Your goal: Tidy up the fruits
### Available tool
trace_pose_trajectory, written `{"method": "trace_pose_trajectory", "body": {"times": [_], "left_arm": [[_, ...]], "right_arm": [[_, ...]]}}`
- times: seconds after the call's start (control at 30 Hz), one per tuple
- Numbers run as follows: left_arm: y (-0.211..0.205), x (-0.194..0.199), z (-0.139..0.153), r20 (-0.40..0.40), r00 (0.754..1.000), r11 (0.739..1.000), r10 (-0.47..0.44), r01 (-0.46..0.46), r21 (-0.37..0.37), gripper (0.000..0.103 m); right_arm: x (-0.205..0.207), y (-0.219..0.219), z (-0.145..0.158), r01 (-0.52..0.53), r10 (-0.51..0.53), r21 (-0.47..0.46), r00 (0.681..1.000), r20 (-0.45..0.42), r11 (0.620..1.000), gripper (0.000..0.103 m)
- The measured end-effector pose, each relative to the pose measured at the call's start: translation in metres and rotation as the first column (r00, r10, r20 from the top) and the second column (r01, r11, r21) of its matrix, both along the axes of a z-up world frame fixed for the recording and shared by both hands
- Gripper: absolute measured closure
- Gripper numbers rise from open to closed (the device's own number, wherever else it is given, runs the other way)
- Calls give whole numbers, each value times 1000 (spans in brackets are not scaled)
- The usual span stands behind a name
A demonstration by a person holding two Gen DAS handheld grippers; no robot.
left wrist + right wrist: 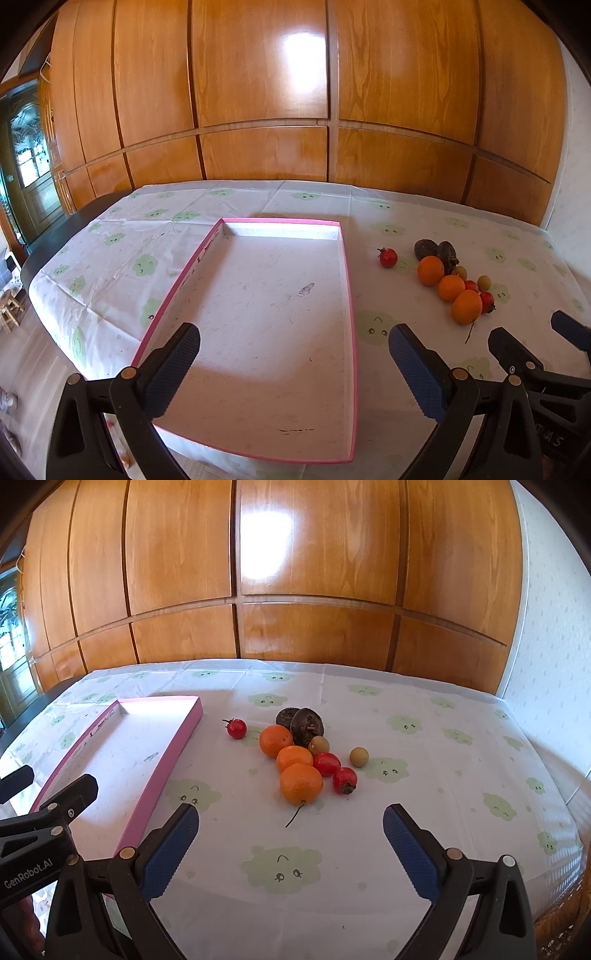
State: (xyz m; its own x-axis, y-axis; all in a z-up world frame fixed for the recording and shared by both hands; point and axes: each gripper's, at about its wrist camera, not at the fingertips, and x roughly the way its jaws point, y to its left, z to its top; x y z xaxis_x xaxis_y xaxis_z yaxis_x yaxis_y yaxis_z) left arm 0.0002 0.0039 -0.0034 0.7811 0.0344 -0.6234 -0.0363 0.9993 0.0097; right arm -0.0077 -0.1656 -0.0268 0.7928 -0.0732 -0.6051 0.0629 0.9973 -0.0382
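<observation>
Over the desk [443, 812] both grippers—left [293, 365], right [290, 843]—gape empty; next I grab the nearest orange [301, 783] for the tray [349, 295].

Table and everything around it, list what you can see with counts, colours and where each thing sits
tray: 1, pink rim, white inside, table's left half, nothing in it
oranges: 3, orange, in a row right of tray
small red fruits: 3, red, one alone near tray, two beside oranges
dark round fruits: 2, brown-black, behind oranges
small tan fruits: 2, yellow-green, right of oranges
tablecloth: 1, white, green prints
wood panelling: brown, behind table
left gripper: open, above tray
right gripper: open, before fruits
</observation>
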Motion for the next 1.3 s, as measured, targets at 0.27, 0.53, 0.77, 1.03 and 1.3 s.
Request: {"method": "trace_pose_trajectory", "body": {"times": [0.27, 0.53, 0.77, 1.03, 1.3], "left_arm": [[0, -1, -1, 0, 1000, 1000, 1, -1, 2, 0], [-1, -2, 0, 1, 1000, 1000, -2, 2, 8, 0], [-2, -2, 1, 3, 1000, 1000, -3, 3, 11, 0], [-3, 0, 4, 0, 1000, 1000, -10, 10, 14, 0], [-4, 0, 2, -4, 1000, 1000, -11, 12, 13, 0]], "right_arm": [[-1, -1, -1, -2, 2, 6, 1000, 1, 1000, 2], [-1, 0, 0, -4, 4, 3, 1000, 3, 1000, 2], [-1, 4, -1, -17, 17, -17, 1000, 0, 1000, 2], [1, -1, -1, -11, 11, -3, 1000, 1, 1000, 2], [1, -2, -1, -10, 10, -1, 1000, 8, 1000, 2]]}}
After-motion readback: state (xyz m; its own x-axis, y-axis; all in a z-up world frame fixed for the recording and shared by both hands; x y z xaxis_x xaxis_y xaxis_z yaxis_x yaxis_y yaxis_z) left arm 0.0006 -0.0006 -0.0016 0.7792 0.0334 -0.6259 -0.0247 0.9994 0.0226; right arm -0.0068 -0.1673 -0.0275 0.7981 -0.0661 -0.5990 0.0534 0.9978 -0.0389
